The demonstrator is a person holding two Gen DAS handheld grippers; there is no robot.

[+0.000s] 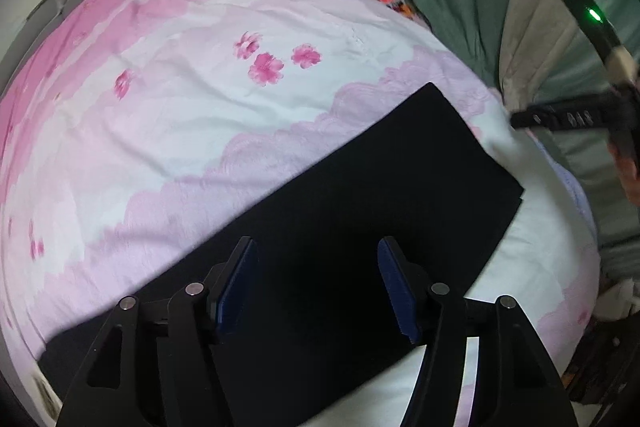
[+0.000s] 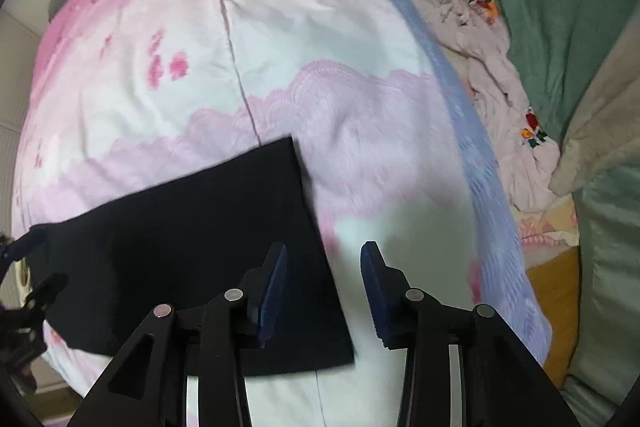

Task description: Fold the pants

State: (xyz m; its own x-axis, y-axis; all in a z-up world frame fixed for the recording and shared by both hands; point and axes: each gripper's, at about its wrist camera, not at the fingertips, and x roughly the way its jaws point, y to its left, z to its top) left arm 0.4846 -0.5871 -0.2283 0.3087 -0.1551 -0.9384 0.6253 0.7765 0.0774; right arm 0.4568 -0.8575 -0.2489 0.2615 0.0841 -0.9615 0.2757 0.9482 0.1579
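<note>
Looking down, left wrist: left gripper (image 1: 316, 283) parted and empty above black pants (image 1: 360, 187), flat on the pink quilt (image 1: 180, 107).
Right wrist: right gripper (image 2: 324, 287) parted, empty, straddling the pants' (image 2: 192, 227) edge.
Handling: probably soft, light, limp; pinch corners.

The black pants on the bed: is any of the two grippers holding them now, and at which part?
Nothing is held. The left gripper and right gripper both hang open above the folded pants, pads apart from the cloth.
</note>
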